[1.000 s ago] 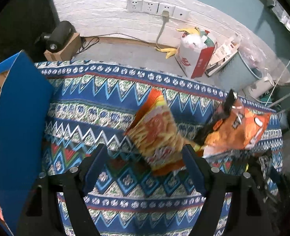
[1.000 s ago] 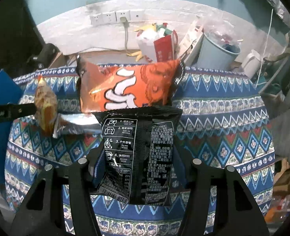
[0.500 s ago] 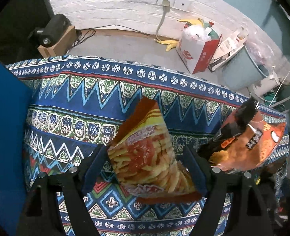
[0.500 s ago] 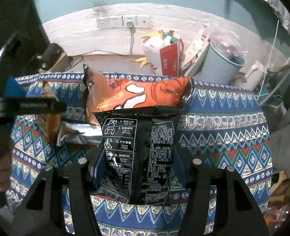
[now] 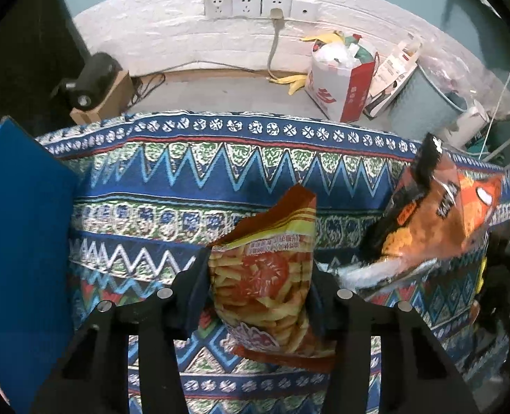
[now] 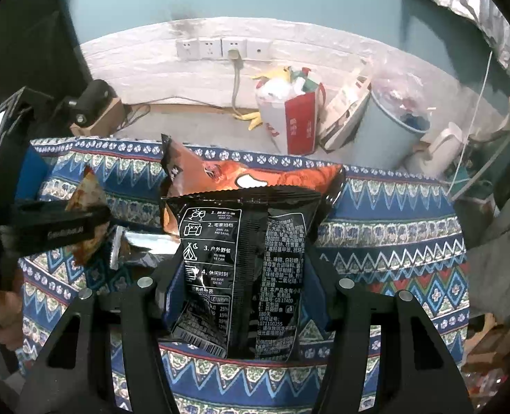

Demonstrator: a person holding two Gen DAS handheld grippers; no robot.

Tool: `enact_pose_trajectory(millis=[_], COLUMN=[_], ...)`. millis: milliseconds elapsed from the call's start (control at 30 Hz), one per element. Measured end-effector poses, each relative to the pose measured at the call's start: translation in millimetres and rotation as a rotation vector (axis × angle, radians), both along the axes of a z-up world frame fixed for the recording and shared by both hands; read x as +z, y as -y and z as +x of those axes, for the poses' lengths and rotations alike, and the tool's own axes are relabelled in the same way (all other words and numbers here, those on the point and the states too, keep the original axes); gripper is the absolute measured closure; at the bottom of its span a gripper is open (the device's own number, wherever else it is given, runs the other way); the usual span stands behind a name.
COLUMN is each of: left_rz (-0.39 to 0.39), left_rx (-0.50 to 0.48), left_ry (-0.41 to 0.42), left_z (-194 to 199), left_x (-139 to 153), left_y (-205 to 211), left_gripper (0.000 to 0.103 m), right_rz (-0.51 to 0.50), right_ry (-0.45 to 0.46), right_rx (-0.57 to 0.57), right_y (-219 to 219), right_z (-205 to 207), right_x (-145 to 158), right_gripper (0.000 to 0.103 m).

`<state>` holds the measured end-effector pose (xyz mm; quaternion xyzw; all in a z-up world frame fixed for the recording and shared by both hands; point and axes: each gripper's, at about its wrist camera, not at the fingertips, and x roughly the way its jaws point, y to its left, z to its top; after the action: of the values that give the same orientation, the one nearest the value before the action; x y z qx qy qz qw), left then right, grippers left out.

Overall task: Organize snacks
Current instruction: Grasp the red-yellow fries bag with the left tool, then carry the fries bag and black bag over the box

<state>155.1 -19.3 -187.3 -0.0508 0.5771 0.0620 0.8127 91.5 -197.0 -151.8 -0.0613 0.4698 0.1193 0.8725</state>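
The left gripper (image 5: 258,283) is closing on a bag of fries (image 5: 265,276): in the left wrist view its fingers (image 5: 194,289) sit against both sides of the bag, which stands at the centre of the frame over the patterned table (image 5: 185,179). At 3 o'clock in that view lies an orange snack bag (image 5: 441,220), and at 9 o'clock a blue box (image 5: 20,241) fills the edge.

The right wrist view shows what the left one lacks: the right gripper (image 6: 244,286) holds a black snack bag (image 6: 244,258) between its fingers (image 6: 318,286), back label facing the camera, at a middling width. The orange snack bag (image 6: 255,176) lies just behind it at 12 o'clock. At 9 o'clock the left gripper (image 6: 61,231) appears from the side, clamped over the bag of fries (image 6: 89,214), with a hand (image 6: 2,314) below at 8 o'clock. A silver wrapper (image 6: 144,245) lies on the table (image 6: 393,227) between the two grippers.
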Motion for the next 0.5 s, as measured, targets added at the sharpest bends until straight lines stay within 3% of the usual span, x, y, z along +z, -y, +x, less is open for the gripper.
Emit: enact_pose_trajectory(millis=[500], left_rz=[0.098], left_rx=[-0.066], left_ry=[0.116], left_z=[-45], left_x=[55], left_y=[-13], left_gripper=[0.054], right_rz=[-0.011], right_ry=[0.066], right_rx=[0.031], right_y=[-20], right_z=[-16], right_x=[35], right_gripper=[0.045])
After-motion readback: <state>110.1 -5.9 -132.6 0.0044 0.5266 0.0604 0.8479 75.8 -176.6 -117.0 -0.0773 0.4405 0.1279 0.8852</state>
